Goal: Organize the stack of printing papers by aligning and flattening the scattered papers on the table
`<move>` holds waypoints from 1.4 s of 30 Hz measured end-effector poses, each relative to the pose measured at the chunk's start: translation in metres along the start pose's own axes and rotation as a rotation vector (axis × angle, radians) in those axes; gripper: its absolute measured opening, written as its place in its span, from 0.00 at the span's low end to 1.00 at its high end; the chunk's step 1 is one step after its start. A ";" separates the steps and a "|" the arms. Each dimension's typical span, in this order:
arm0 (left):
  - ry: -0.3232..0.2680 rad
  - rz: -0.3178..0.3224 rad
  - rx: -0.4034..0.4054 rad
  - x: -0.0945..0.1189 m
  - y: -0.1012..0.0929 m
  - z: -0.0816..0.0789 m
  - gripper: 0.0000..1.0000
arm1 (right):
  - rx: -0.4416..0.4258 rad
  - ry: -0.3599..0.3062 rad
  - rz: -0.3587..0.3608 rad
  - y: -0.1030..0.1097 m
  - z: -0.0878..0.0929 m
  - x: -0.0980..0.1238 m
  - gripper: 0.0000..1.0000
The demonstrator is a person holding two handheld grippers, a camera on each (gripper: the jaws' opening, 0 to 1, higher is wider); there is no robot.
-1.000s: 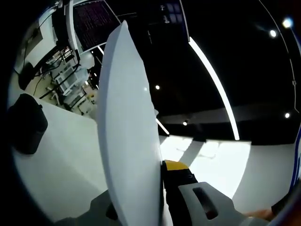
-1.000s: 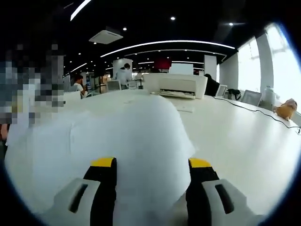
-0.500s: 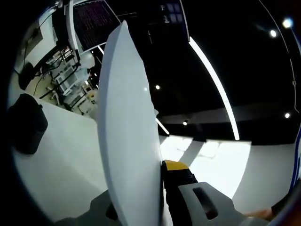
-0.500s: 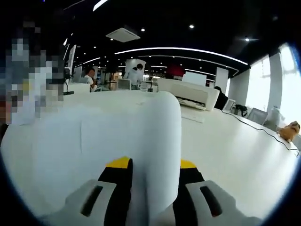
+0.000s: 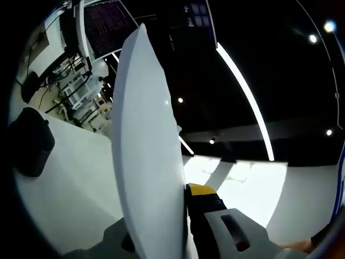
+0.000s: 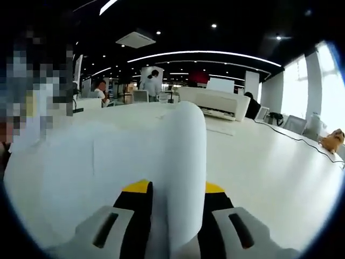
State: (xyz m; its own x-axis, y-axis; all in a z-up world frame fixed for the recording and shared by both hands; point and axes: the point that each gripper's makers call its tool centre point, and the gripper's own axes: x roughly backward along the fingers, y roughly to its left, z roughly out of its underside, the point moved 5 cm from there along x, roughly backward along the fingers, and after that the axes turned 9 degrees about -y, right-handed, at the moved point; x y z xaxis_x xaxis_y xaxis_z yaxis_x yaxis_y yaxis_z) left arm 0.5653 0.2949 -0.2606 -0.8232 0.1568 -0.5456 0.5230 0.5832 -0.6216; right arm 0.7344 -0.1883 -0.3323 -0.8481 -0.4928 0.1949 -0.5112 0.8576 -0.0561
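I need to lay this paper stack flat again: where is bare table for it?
Bare tabletop lies right of the right tongs, between the paper stack and the cable, short of the printer. It is crowded around the printer, with loose sheets.

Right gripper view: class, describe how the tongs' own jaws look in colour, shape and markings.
The right tongs have two black jaws with yellow tips, rising from pale grey moulded bases, each base bearing a dark slanted slot. The left tongs show the same black, yellow-tipped, grey-based build.
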 end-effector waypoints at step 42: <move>-0.002 0.002 0.001 0.000 -0.001 0.001 0.07 | 0.024 -0.041 0.007 0.011 -0.015 0.018 0.03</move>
State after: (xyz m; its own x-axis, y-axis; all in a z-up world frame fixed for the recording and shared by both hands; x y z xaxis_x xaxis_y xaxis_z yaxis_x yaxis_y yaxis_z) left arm 0.5645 0.2935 -0.2602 -0.8220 0.1561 -0.5477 0.5245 0.5825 -0.6210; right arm 0.7157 -0.1856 -0.3151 -0.8563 -0.4930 0.1542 -0.5082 0.8575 -0.0804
